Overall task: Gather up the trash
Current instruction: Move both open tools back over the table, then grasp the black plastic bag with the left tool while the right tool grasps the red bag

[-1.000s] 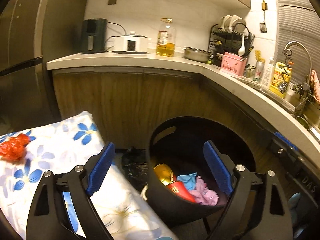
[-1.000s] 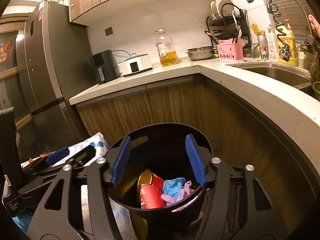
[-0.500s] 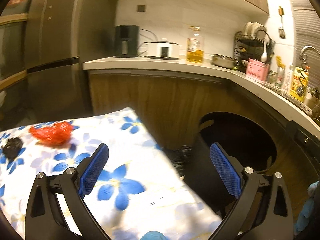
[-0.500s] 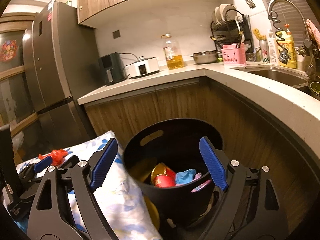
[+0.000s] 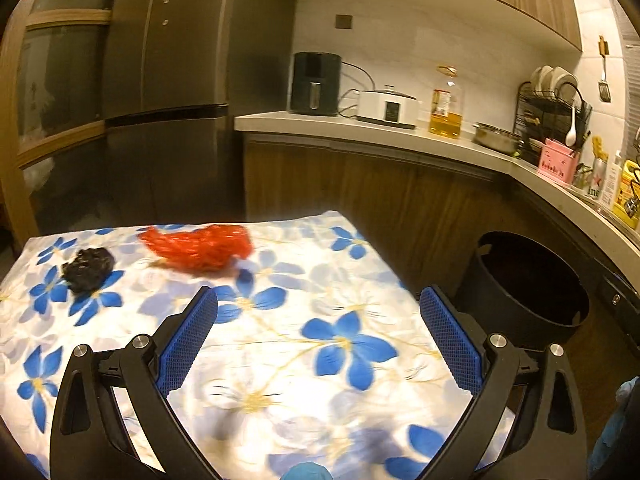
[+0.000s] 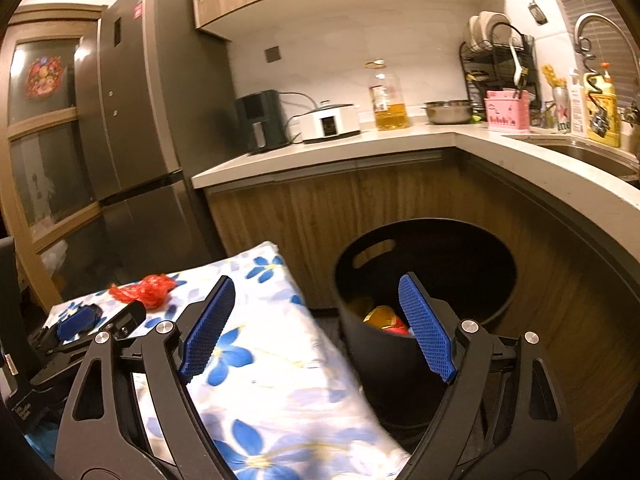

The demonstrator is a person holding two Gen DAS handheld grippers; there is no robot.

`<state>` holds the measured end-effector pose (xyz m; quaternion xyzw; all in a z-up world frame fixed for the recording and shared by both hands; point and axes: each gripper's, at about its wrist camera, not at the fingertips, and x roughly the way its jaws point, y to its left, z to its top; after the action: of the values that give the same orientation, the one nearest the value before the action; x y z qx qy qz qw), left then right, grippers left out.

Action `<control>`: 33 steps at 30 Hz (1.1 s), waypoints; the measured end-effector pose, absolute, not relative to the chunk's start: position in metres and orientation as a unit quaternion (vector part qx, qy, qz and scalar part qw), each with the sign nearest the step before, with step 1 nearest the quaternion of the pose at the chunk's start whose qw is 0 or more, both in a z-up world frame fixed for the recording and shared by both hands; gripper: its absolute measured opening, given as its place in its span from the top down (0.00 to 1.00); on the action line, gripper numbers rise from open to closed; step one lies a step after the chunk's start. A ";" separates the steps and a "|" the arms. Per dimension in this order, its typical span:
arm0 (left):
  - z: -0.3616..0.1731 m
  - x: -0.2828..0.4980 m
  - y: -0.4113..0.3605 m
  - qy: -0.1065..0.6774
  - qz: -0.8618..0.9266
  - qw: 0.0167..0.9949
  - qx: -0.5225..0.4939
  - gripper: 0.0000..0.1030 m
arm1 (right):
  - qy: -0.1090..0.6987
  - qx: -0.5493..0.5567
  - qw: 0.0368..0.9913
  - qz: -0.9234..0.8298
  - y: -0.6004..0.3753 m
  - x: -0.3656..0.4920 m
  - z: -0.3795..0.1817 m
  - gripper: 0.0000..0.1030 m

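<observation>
Red crumpled plastic lies on the flowered cloth near its far edge, its long axis running across the left wrist view, roughly parallel to that far edge, with a tapered end toward the left. A black crumpled wad sits apart from it, closer to the cloth's far left corner; it is a rounded lump with no clear long axis. In the right wrist view the red plastic shows again by the far edge of the cloth. The black bin stands on the floor just off the cloth's right edge, against the wooden cabinet fronts, with a yellow and red can visible inside.

A second ago the left wrist view looked into the bin, with only a corner of the cloth at its left; now the cloth fills that view and the bin sits off to the right. The right wrist view has swung left too, so the bin has slid from centre to the right side. Both pairs of fingers stand wider than they did then.

The left gripper has its fingers spread wide over the cloth, holding and touching nothing. The right gripper also has its fingers well apart and empty, straddling the cloth's right edge and the bin's near rim.
</observation>
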<state>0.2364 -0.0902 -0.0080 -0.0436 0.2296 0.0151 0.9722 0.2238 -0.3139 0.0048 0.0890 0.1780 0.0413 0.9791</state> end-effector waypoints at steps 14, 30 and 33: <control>-0.020 0.226 0.003 0.234 0.097 0.965 -0.067 0.06 | 0.197 0.069 0.972 0.107 -0.221 0.243 -0.009 0.19; -0.035 0.243 0.111 0.225 0.197 0.951 -0.074 0.06 | 0.212 0.056 0.962 0.164 -0.129 0.285 -0.027 0.19; -0.040 0.255 0.129 0.226 0.211 0.947 -0.085 0.06 | 0.212 0.049 0.961 0.168 -0.114 0.295 -0.029 0.19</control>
<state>0.2553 0.1295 -0.0403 -0.0848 0.2264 0.2107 0.9472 0.2955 -0.1135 -0.0289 0.0493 0.2118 0.1683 0.9614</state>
